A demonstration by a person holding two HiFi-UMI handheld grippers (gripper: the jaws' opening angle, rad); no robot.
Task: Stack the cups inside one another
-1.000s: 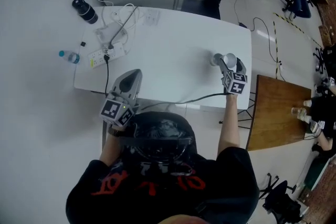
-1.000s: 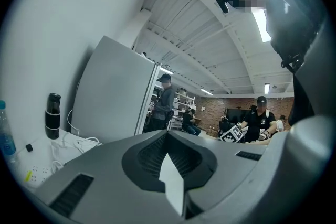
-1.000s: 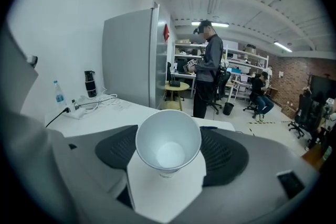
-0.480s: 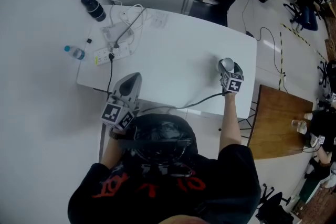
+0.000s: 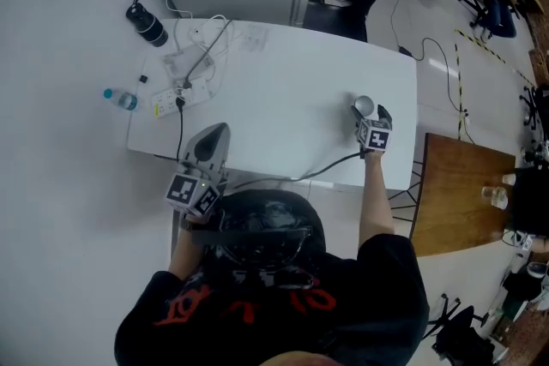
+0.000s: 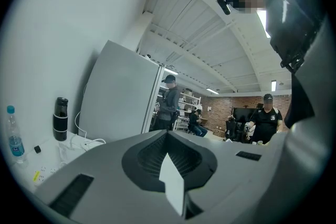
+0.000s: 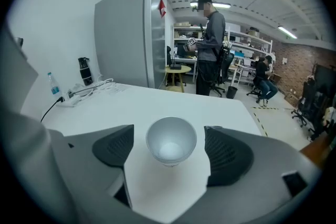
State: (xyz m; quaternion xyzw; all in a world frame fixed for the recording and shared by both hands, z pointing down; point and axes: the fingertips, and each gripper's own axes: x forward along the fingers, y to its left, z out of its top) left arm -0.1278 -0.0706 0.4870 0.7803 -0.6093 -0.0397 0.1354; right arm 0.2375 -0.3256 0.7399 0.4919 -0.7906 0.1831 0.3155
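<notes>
Standing near the table's (image 5: 283,99) right edge, the cup (image 7: 171,140) sits untouched between the right gripper's (image 7: 170,150) jaws, which have just been opening wide, while the left gripper (image 6: 170,165) is closed and empty, and with no second cup visible, stacking seems done.

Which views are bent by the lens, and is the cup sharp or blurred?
Both gripper views: strong fisheye bending inside a dark round border. Right gripper view: the cup is sharp and evenly lit. Head view: the white table is bright without hard glare, bent only mildly.
</notes>
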